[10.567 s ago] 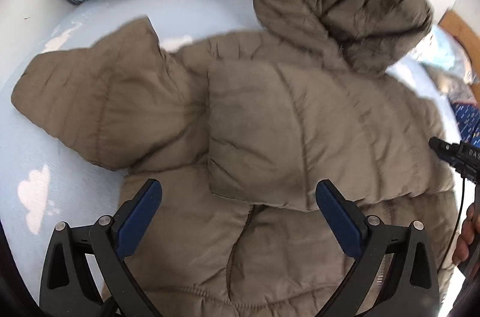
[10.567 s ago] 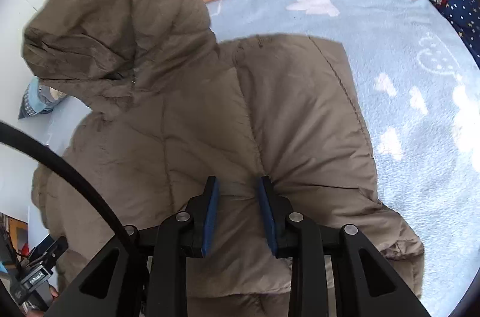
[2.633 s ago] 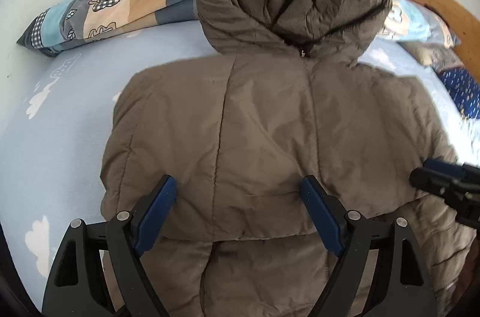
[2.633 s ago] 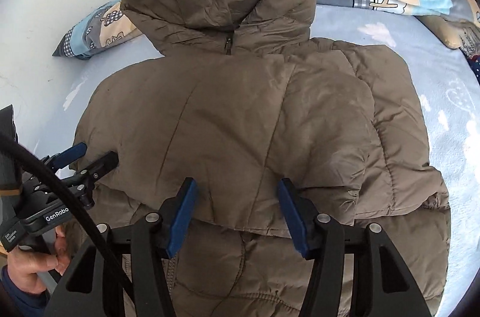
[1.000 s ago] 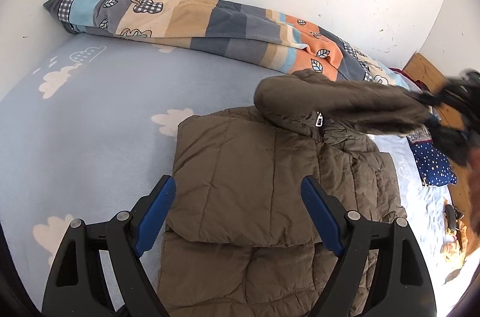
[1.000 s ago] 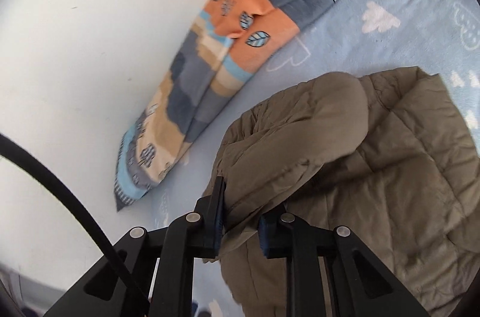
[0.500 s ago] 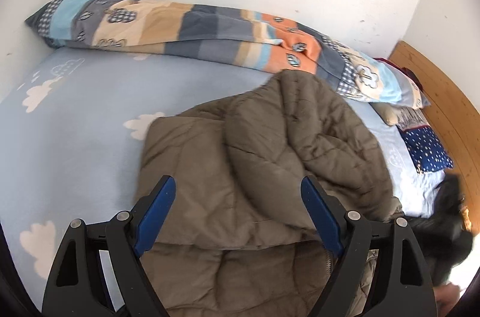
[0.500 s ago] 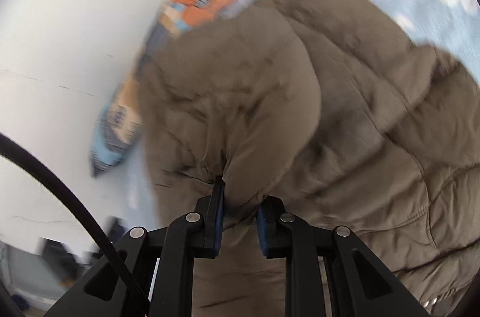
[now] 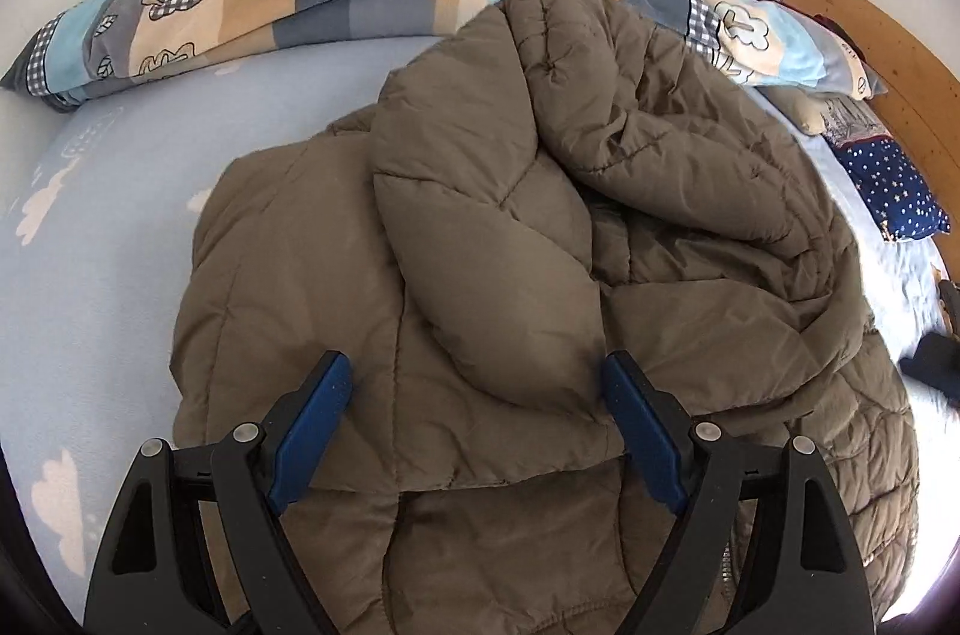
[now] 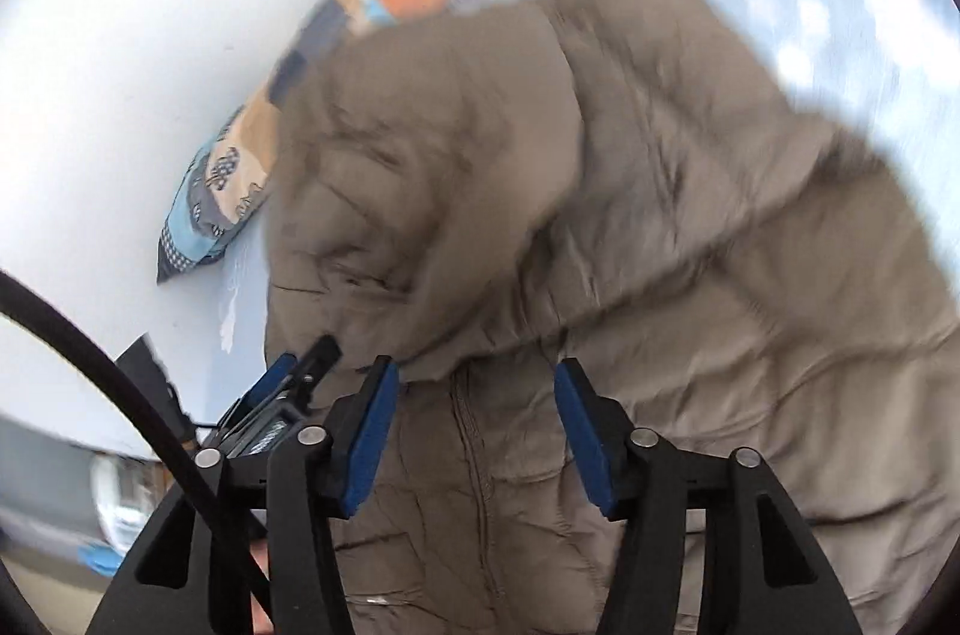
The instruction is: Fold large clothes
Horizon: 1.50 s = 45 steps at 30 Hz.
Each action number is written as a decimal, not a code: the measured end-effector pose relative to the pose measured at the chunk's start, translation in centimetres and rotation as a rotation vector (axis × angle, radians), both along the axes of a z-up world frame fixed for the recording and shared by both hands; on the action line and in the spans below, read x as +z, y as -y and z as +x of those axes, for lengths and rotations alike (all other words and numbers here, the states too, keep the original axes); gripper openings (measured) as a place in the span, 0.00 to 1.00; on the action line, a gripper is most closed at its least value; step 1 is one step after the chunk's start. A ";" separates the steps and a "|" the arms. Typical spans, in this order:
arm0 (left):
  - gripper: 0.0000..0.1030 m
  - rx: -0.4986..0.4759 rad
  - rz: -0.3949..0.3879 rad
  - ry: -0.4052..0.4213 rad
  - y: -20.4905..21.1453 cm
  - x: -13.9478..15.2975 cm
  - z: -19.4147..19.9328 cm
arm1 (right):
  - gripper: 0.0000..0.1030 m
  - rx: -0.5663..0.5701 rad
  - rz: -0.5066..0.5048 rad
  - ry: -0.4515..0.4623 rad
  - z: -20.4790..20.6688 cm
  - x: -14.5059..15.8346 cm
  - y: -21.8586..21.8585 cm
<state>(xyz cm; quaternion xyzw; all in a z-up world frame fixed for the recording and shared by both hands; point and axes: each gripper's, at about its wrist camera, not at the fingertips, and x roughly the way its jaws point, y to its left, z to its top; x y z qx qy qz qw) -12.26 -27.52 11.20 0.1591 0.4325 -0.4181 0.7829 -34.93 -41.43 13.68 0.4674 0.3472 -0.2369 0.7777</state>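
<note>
A puffy olive-brown quilted hooded jacket [image 9: 510, 275] lies on a pale blue sheet with white cloud prints [image 9: 108, 227], filling the centre and right of the left wrist view, its hood flopped forward over the folded body. The left gripper [image 9: 474, 419], at the bottom of that frame, stands wide apart over the jacket, gripping nothing. In the blurred right wrist view the right gripper [image 10: 474, 407] has just been opening, its blue pads [image 10: 369, 431] apart above the zipped front with no fabric clamped.
</note>
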 end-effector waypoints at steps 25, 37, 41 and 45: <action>0.82 -0.038 -0.057 -0.009 0.6 -0.3 -0.5 | 0.37 0.168 -0.328 -0.241 9.0 -3.9 4.0; 0.82 0.041 -0.237 -0.019 -1.8 3.1 1.4 | 0.37 0.214 -0.389 -0.078 13.2 4.4 2.6; 0.82 0.028 -0.168 -0.034 -1.0 1.4 1.5 | 0.37 0.290 -0.346 -0.103 18.7 2.8 2.5; 0.82 0.025 -0.077 -0.047 -0.1 -0.5 1.7 | 0.37 0.321 -0.315 -0.183 21.3 -0.8 2.2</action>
